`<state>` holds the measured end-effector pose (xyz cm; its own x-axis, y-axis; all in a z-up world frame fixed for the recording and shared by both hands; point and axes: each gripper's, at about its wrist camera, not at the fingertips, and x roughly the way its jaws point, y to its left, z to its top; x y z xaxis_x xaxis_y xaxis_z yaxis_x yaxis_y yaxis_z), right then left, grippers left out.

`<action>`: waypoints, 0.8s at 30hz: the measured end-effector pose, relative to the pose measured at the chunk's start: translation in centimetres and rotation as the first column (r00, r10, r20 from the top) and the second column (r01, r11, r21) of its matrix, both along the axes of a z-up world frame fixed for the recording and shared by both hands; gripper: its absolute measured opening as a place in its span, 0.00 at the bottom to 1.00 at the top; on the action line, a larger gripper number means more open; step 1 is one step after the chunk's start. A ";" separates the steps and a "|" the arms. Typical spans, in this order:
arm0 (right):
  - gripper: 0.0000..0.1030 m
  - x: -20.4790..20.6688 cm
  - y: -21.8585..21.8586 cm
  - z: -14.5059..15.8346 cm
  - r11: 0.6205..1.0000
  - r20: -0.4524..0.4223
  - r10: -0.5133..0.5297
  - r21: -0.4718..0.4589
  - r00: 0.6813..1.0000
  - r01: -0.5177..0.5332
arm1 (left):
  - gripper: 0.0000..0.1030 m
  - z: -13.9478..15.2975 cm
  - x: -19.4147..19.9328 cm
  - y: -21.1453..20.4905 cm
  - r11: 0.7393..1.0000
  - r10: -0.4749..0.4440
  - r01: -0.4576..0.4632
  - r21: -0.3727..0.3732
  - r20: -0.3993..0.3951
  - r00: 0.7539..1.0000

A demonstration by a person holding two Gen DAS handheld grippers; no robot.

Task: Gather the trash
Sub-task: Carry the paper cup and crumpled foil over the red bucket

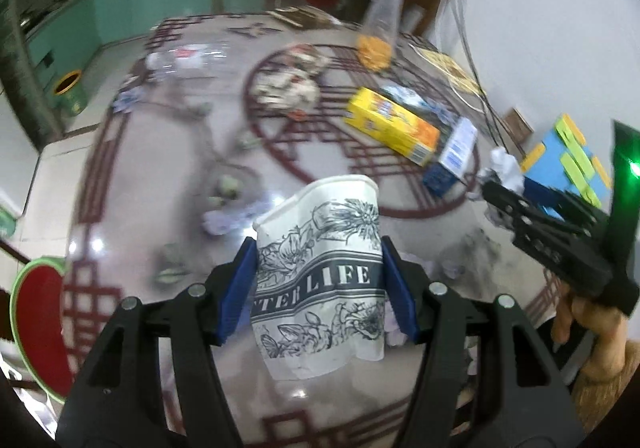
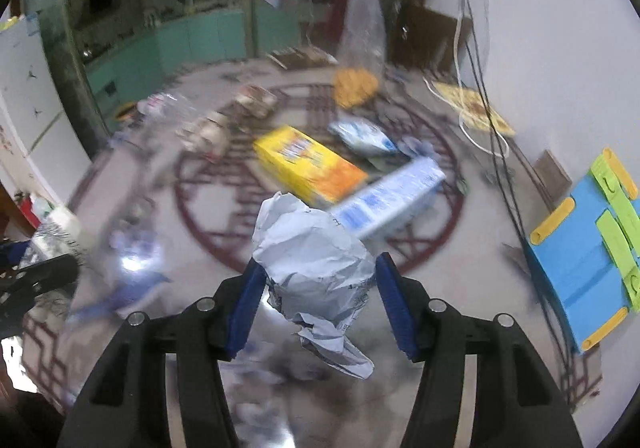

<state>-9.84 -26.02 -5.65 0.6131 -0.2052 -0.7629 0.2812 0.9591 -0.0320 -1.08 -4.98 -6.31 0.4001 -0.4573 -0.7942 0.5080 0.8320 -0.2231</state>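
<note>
Left gripper (image 1: 318, 288): blue pads clamped on either side of a crushed paper cup (image 1: 320, 280), white with black floral print and the lettering "LIFE", held above the glossy table (image 1: 140, 175) with its dark red lattice pattern. Right gripper (image 2: 318, 300): closed on a crumpled paper ball (image 2: 314, 264), grey-white, a loose tail of it hanging below the pads; the same gripper shows at the right edge of the left wrist view with the ball at its tip. Remaining on the table, beyond both grippers: a yellow carton (image 2: 310, 163) lying flat; a blue-and-white box (image 2: 394, 197) just beside it, tilted; a blue-white plastic wrapper (image 2: 362, 137) behind them; a clear bag (image 2: 362, 43) with orange contents, upright. Further litter to the left is blurred and cannot be identified. Blue tray (image 2: 576, 248) with yellow and green pieces at far right.
</note>
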 end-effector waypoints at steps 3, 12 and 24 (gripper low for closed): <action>0.53 0.3 3.3 0.8 0.999 0.024 0.052 -0.015 0.998 -0.052 | 0.57 0.2 0.4 2.3 0.999 0.043 -0.043 -0.007 0.003 0.999; 0.54 1.0 10.4 3.0 0.985 0.074 0.170 -0.041 0.983 -0.168 | 0.57 0.8 0.6 7.8 0.991 0.135 -0.135 -0.020 0.022 0.991; 0.54 1.9 14.9 3.7 0.975 0.087 0.221 -0.044 0.971 -0.218 | 0.58 1.1 0.7 13.2 0.973 0.233 -0.232 -0.010 0.055 0.971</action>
<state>-7.89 -11.14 -1.95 0.7126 -0.0827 -0.6967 0.0670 0.9965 -0.0497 -0.36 8.23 -5.24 0.5389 -0.3492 -0.7665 0.3124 0.9280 -0.2031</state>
